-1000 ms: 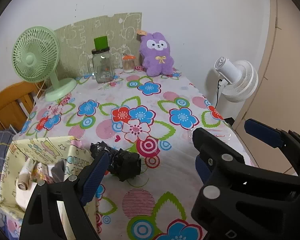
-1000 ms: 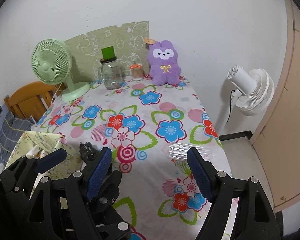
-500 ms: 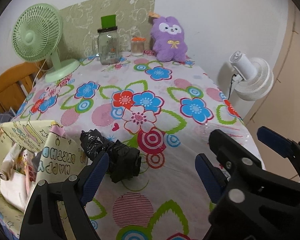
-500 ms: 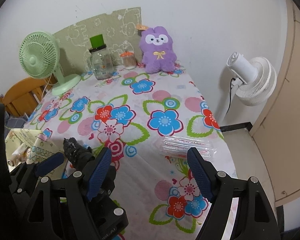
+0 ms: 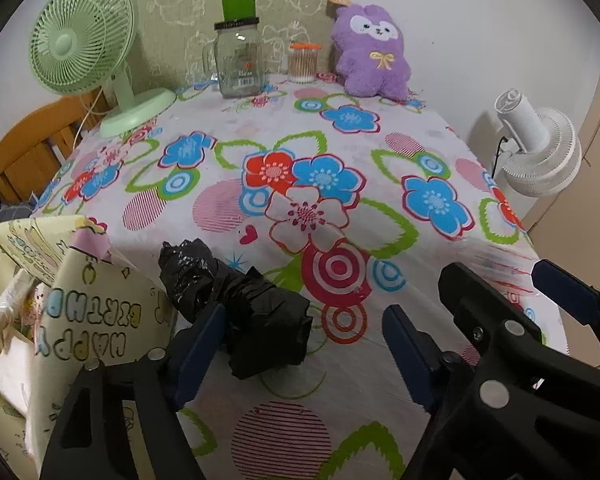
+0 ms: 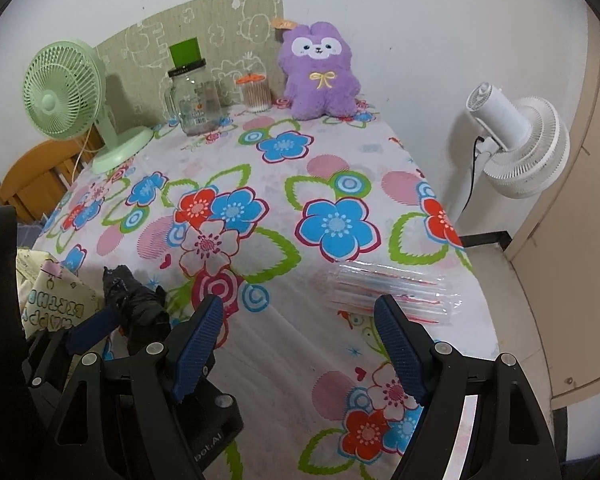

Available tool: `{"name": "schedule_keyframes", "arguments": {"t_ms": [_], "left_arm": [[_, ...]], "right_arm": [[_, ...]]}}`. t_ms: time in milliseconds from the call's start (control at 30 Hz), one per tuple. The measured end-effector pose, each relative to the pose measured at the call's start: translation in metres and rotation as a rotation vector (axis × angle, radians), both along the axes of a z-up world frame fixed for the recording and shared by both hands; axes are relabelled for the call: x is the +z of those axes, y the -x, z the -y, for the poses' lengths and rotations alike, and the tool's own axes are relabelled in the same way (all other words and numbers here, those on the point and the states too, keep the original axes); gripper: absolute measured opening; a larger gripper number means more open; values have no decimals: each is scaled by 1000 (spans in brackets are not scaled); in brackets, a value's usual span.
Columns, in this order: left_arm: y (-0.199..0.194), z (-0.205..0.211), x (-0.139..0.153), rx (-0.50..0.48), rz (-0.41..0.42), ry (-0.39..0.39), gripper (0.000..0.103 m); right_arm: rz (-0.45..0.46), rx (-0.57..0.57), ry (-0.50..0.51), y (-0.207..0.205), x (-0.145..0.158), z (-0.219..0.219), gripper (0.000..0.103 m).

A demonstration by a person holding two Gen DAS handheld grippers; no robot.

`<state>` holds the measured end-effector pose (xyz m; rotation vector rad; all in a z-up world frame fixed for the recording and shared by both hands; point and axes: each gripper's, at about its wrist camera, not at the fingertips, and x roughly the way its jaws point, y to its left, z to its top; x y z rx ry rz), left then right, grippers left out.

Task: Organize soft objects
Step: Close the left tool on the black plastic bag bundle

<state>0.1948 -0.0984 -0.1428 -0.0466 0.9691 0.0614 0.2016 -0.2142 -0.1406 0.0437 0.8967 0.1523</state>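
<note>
My left gripper (image 5: 304, 344), jaws just narrowing but empty, has the crumpled black plastic bag bundle (image 5: 236, 304) slanting past its left finger.

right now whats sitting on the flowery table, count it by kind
fans: 1, green fan
jars: 2, glass jar, small jar
soft toys: 1, purple plush
bags: 2, black bag, birthday bag
clear packets: 1
total: 7
</note>
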Motion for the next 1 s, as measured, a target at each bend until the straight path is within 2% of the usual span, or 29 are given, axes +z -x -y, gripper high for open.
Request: {"name": "schedule_keyframes", "arguments": {"t_ms": [167,267,367,433,633,833,1000], "left_arm": [[-4,-5,-9,17,-15,-1,77],[-6,-6,-11,23,-7,-14,70],[-8,-8,-13,21,-10,-15,57],[-7,-9,-14,16,-9,-8,43],[-6,-7,-13,-18,-4,9,31],[-5,2,-10,-63,1,17,24],[-4,15,-7,-98,5,26,23]], "right_arm": [[-20,10,8,-7,-8,-5,81],[-32,14,7,-10,-12,-6,81],[-42,19,7,-12,-16,-8,81],[-46,22,12,-12,-17,-10,81],[-51,27,14,-13,-19,-12,81],[-45,15,14,-11,-19,-7,81],[-38,-2,8,-10,-18,4,81]]}}
